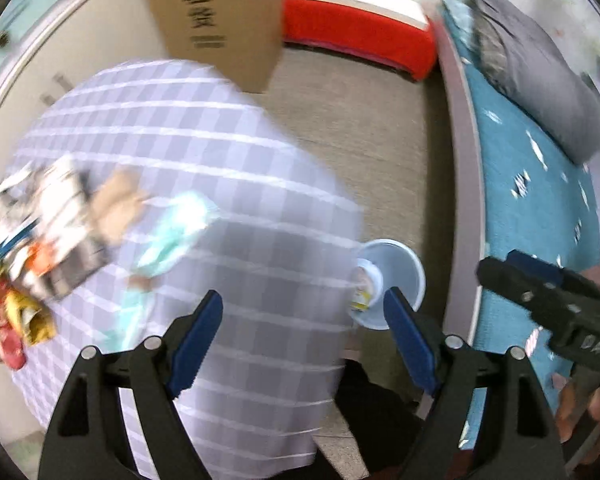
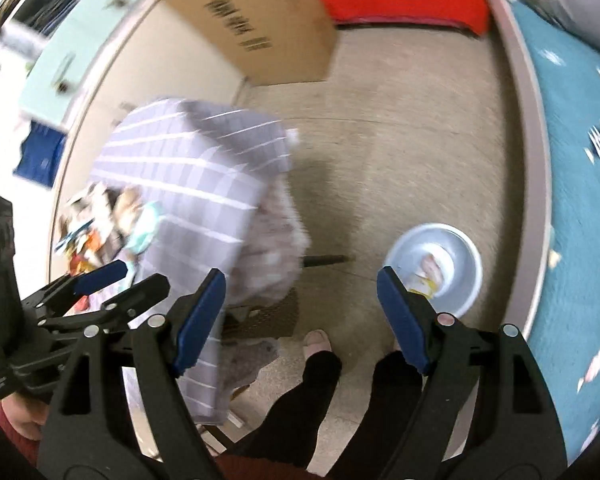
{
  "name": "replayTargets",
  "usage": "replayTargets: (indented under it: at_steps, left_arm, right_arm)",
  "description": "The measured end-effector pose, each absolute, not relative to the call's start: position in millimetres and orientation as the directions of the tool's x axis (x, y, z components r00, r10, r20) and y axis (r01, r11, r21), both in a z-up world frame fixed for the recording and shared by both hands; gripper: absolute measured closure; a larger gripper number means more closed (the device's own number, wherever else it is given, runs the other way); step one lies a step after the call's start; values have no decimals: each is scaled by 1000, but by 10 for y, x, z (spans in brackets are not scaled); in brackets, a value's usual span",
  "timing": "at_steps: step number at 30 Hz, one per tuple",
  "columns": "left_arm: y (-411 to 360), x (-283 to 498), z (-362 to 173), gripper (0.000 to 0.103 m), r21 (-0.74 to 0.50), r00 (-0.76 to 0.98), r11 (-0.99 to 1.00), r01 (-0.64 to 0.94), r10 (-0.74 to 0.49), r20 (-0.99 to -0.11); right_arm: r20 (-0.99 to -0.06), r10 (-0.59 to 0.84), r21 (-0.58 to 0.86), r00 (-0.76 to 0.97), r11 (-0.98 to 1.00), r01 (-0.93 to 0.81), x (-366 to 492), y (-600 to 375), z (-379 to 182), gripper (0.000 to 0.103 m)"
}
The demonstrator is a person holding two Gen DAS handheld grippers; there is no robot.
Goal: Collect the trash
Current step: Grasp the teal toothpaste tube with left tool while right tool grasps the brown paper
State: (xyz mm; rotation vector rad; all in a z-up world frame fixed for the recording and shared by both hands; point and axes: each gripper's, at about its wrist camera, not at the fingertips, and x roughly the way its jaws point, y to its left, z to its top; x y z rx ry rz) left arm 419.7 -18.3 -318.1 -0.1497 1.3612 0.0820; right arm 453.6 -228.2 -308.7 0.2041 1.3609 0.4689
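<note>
Both wrist views high, facing steeply down, blurred, sharing table (image 1: 204, 168) and bin (image 2: 466, 248)

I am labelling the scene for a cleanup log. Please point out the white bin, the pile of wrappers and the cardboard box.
white bin (image 2: 466, 264): right wrist view, on its inner wall.
pile of wrappers (image 1: 40, 240): left wrist view, middle of the heap on the checked cloth.
cardboard box (image 1: 216, 20): left wrist view, on its printed side.

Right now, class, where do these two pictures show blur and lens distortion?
Left wrist view: motion blur smears the wrappers and checked tablecloth; the bed edge bows. Right wrist view: cardboard box lettering streaks; the bin stays readable.
</note>
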Motion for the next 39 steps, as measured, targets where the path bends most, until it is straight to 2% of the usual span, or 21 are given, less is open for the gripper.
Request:
replayTargets:
  at_steps: [5,10,12,16,19,21,24,28,32,39]
  left_arm:
    - [444,4002,-3203,22,-33,213,980,-194,9,-977]
    - [726,4058,-3411,23,-39,195,989,-143,-10,-981]
    - [764,4122,-3508,28,-47,186,994,-104,-27,-982]
    - [724,4222,-3692,44,-26,152,1000,-17,-23,-988]
    - [679,4265,-3747,52,-17,155,999,38,-22,-988]
    - [648,4279,-3732,82,-6,176,998,70,-18,-984]
    - [703,4348,-3669,82,-92,173,992,83,-105,-979]
    - [993,4328,-3320,83,-142,266,989,34,-146,-953]
    - [1427,4339,-3003,83,-141,347,988,-65,-111,-931]
    - [1967,4182,-2785,83,-122,412,977,-178,-38,-910]
  right_arm:
    - [-890,439,399,125,881,-254,4390,-1688,-3038,26]
    - [-898,420,383,129,892,-238,4298,-1289,-3062,26]
    - [-901,410,375,140,900,-222,4271,-1192,-3074,26]
    - [-906,390,362,163,915,-176,4235,-1122,-3083,26]
    - [-910,373,352,180,926,-136,4214,-1113,-3078,26]
    - [-912,364,346,189,930,-121,4209,-1111,-3063,26]
    - [-913,351,338,209,936,-98,4223,-1084,-3020,26]
    - [-910,343,328,234,939,-101,4275,-930,-2964,26]
    - [-909,354,330,219,934,-140,4370,-633,-3001,26]
    - [-904,399,365,154,908,-206,4555,14,-3227,26]
